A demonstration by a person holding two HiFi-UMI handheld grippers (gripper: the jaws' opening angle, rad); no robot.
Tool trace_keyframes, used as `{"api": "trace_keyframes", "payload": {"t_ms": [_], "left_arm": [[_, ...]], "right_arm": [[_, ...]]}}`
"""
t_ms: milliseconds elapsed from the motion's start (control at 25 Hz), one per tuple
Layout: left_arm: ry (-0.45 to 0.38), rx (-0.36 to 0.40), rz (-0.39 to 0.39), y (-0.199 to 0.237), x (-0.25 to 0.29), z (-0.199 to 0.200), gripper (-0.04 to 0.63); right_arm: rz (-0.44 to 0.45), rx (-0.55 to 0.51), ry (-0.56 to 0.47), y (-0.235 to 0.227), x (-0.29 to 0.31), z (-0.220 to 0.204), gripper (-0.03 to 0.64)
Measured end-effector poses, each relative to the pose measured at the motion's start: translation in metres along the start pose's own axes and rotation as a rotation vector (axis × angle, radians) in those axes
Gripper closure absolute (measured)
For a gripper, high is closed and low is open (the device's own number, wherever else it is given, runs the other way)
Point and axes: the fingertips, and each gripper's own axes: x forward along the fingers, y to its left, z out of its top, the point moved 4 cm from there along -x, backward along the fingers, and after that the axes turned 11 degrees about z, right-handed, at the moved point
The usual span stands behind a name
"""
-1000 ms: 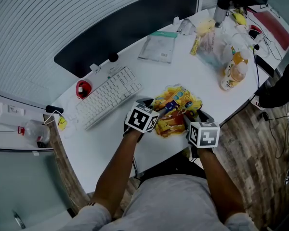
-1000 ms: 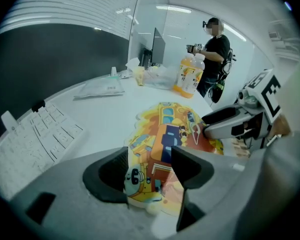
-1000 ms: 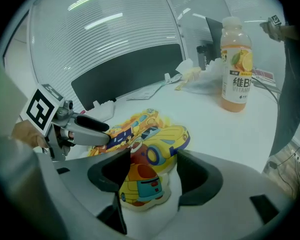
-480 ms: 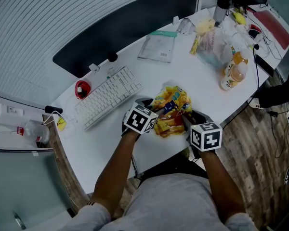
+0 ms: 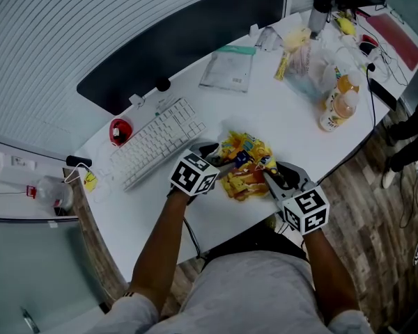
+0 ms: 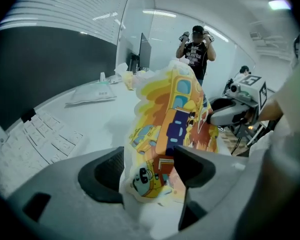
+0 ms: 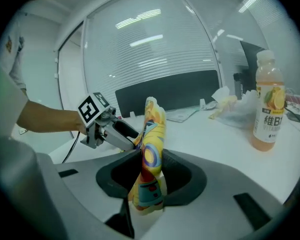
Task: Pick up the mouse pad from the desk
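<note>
The mouse pad (image 5: 245,165), yellow with cartoon prints, is bunched up above the white desk (image 5: 279,117) between both grippers. My left gripper (image 5: 223,160) has the pad's left end (image 6: 175,114) loosely between its jaws, which are opening. My right gripper (image 5: 275,179) holds the right end; in the right gripper view the pad (image 7: 152,134) stands edge-on, pinched between the closing jaws (image 7: 147,184). Each gripper sees the other across the pad: the right gripper (image 6: 230,116) and the left gripper (image 7: 117,134).
A white keyboard (image 5: 159,139) and red mouse (image 5: 120,129) lie to the left. An orange drink bottle (image 5: 336,99), plastic bags (image 5: 306,58) and a flat packet (image 5: 230,68) sit farther back. The desk's front edge is right under my hands. A person (image 6: 196,49) stands far off.
My right gripper has rolled and shifted toward the lower right while lifting its end of the pad. The left gripper's cube has turned slightly in place. The pad is more bunched up.
</note>
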Motion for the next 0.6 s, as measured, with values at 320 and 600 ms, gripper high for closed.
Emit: {"api": "trace_keyframes", "payload": {"t_ms": [320, 600], "left_arm": [[-0.116, -0.055, -0.214, -0.006, -0.016, 0.007, 0.268], [-0.183, -0.007, -0.298, -0.028, -0.027, 0.02, 0.289]], "right_arm": [[0.168, -0.05, -0.112, 0.007, -0.019, 0.01, 0.492], [0.222, -0.043, -0.183, 0.006, -0.032, 0.019, 0.492]]}}
